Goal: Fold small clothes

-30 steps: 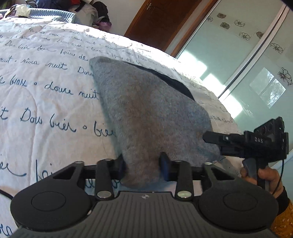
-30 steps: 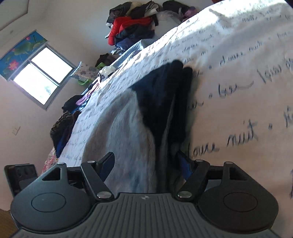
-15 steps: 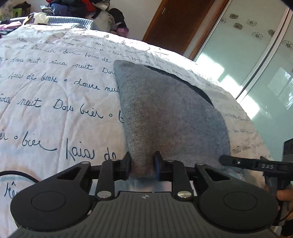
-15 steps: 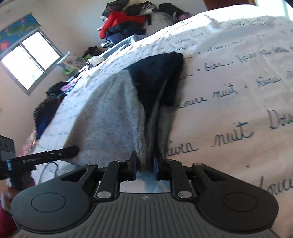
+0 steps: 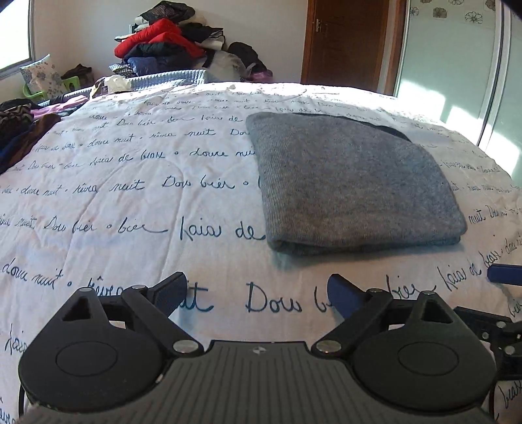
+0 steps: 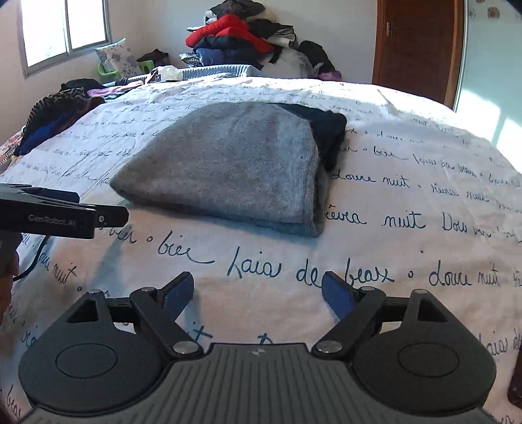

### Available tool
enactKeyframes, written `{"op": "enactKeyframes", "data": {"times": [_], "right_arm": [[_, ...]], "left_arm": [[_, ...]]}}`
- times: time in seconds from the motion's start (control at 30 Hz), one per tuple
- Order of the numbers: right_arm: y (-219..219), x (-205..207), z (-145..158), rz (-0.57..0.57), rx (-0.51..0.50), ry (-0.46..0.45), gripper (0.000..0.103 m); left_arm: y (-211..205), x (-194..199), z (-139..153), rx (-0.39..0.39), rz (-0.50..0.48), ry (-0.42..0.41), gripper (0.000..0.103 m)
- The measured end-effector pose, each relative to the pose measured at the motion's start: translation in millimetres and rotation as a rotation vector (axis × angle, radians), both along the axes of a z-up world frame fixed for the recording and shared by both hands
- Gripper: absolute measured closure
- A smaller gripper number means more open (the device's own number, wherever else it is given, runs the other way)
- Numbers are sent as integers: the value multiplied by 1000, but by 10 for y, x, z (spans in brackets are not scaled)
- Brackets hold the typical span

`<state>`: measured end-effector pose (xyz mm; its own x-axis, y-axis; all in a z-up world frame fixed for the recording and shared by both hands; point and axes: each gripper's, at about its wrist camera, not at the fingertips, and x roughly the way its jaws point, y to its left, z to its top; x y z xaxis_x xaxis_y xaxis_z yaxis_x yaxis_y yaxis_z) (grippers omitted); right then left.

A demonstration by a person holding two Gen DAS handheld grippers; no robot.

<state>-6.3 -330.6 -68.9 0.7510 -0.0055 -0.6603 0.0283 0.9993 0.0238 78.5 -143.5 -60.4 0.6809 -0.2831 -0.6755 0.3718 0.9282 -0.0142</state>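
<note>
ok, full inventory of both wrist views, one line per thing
folded garment: 1, grey with a dark part, on the bedspread, nothing touching it
bedspread: 1, white with dark script, covers the bed
clothes pile: 1, red, navy and black, far end
loose clothes: several, dark, bed's left edge
pillow: 1, floral, near the window
window: 1, far left
door: 1, brown, far right
left gripper: open, empty, jaws just opened
right gripper: open, empty, jaws just opened
</note>
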Motion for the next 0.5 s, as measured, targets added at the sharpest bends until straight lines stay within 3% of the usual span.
{"op": "enactKeyframes", "data": {"times": [0.23,0.3,0.37,0.4,0.43,0.5], "right_arm": [[222,-482,251,187,-65,5,13],[156,-638,405,246,102,-6,13],[-7,-733,546,296,373,-57,12],[-67,-761,591,289,448,-91,5],[-93,-771,627,252,466,-133,0],[-76,-711,627,140,380,-181,0]], "left_arm": [[114,-103,-19,21,45,-6,10],[127,-100,-29,13,53,1,10],[130,-105,-37,4,61,1,10],[128,-110,-40,2,65,-2,10],[123,-116,-44,2,69,-4,10],[108,-123,-59,6,74,-9,9]]}}
